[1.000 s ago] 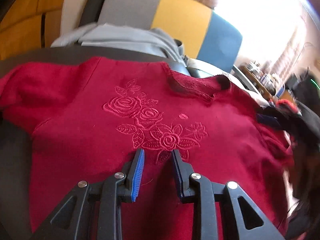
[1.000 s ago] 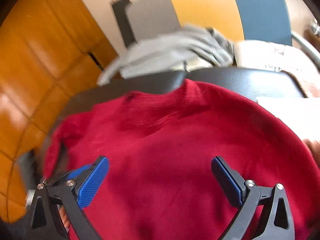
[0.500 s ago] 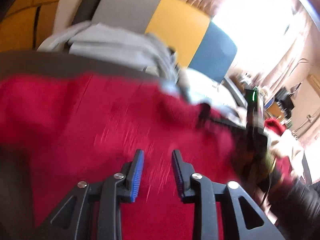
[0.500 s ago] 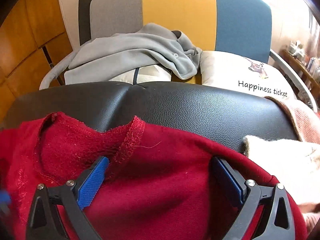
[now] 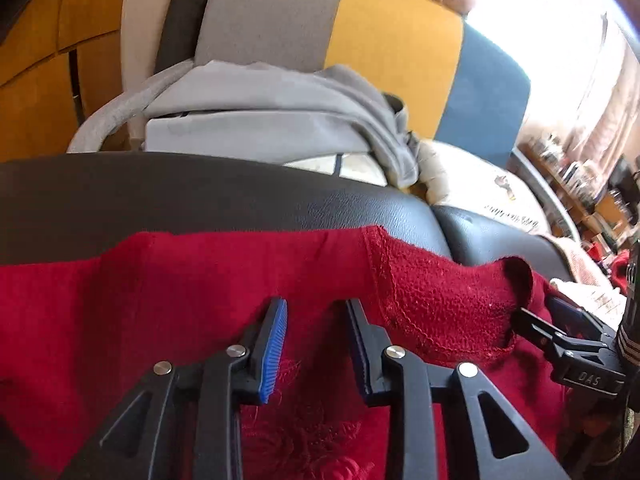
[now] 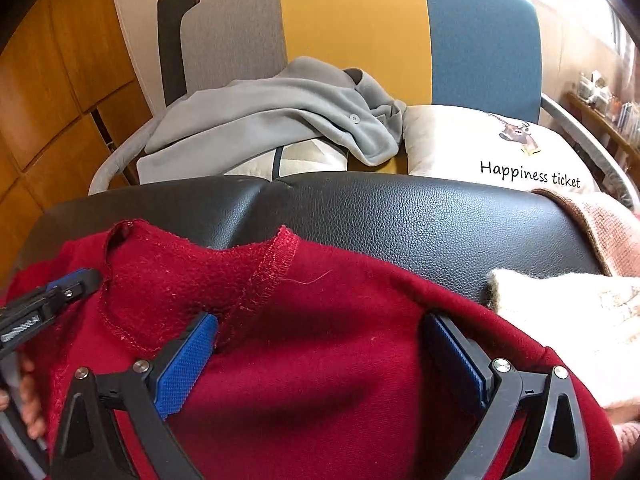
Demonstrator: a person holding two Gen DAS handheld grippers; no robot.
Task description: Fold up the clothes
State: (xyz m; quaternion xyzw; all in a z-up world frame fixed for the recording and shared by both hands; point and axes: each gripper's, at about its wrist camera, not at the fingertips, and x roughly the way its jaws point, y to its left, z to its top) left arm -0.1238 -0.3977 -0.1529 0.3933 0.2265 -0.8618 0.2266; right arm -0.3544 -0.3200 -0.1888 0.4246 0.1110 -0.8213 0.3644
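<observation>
Left tongs (image 5: 316,344) sit over the red knit sweater (image 5: 160,300) just beside its ribbed collar (image 5: 440,304); the narrow gap has just been closing a little, pads not pinching cloth. Right tongs (image 6: 320,360) spread wide, straddling the sweater's shoulder on the collar's other side, gripping nothing. Sweater lies flat on the black leather seat (image 6: 400,216). Beyond the collar: grey fleece garment (image 6: 280,116), cream printed cushion (image 6: 480,144), grey-yellow-blue chair back (image 6: 352,32).

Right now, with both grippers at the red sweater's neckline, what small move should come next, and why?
Probably close both grippers on the shoulders. The left gripper and right gripper stand open over the red sweater either side of its collar, gripping nothing yet, and the sweater still lies unfolded.
</observation>
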